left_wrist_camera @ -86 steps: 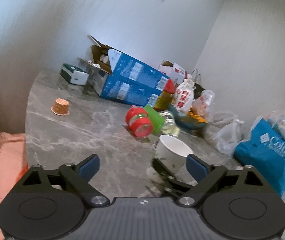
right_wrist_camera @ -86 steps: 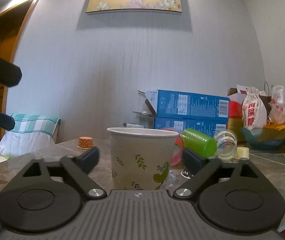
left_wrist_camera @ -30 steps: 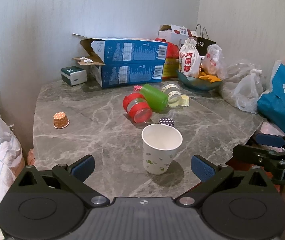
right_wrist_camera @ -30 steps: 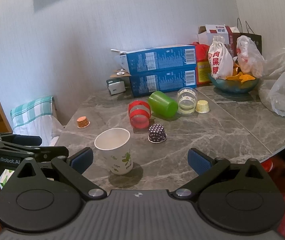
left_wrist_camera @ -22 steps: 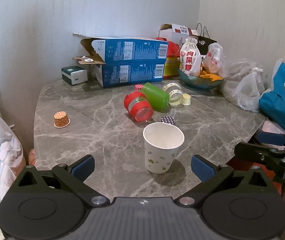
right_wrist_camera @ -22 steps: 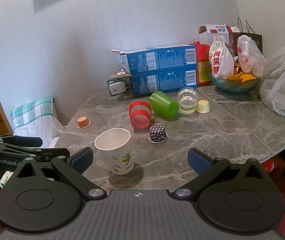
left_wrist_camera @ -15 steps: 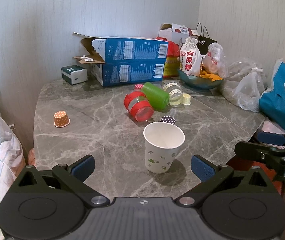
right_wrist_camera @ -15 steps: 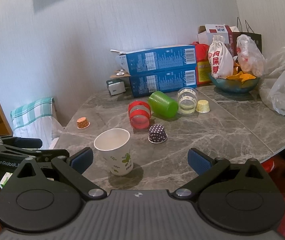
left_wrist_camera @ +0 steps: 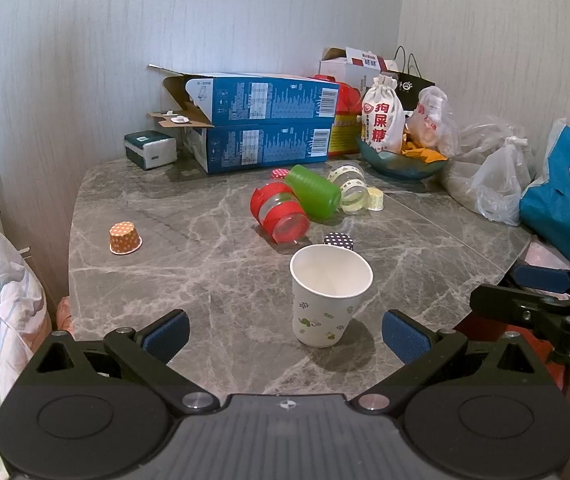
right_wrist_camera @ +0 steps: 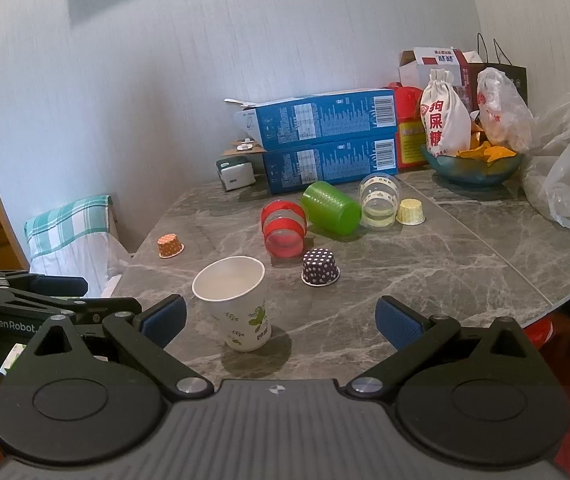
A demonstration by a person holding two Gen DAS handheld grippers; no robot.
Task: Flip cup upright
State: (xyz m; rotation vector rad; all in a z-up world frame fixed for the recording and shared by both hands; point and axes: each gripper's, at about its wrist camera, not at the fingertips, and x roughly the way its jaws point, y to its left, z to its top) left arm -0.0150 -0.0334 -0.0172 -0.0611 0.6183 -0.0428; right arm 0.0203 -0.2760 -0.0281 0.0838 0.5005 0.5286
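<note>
A white paper cup with green leaf print [left_wrist_camera: 329, 296] stands upright, mouth up, on the grey marble table [left_wrist_camera: 189, 264]; it also shows in the right wrist view [right_wrist_camera: 237, 304]. My left gripper [left_wrist_camera: 285, 334] is open and empty, held back from the cup near the table's front edge. My right gripper [right_wrist_camera: 281, 320] is open and empty, also pulled back, with the cup ahead and left of centre. Neither gripper touches the cup.
Behind the cup lie a red-banded clear cup [left_wrist_camera: 281, 212], a green cup [left_wrist_camera: 313, 192] and a clear taped cup [left_wrist_camera: 349, 192] on their sides. Small cupcake liners stand inverted: dark dotted [right_wrist_camera: 320, 267], orange [left_wrist_camera: 125, 238], yellow [right_wrist_camera: 411, 212]. Blue boxes [left_wrist_camera: 265, 132], a bowl and bags line the back and right.
Since 2.9 s ago both grippers have drawn back from the cup, which stays upright on the table. Over the last second the views hardly shift.
</note>
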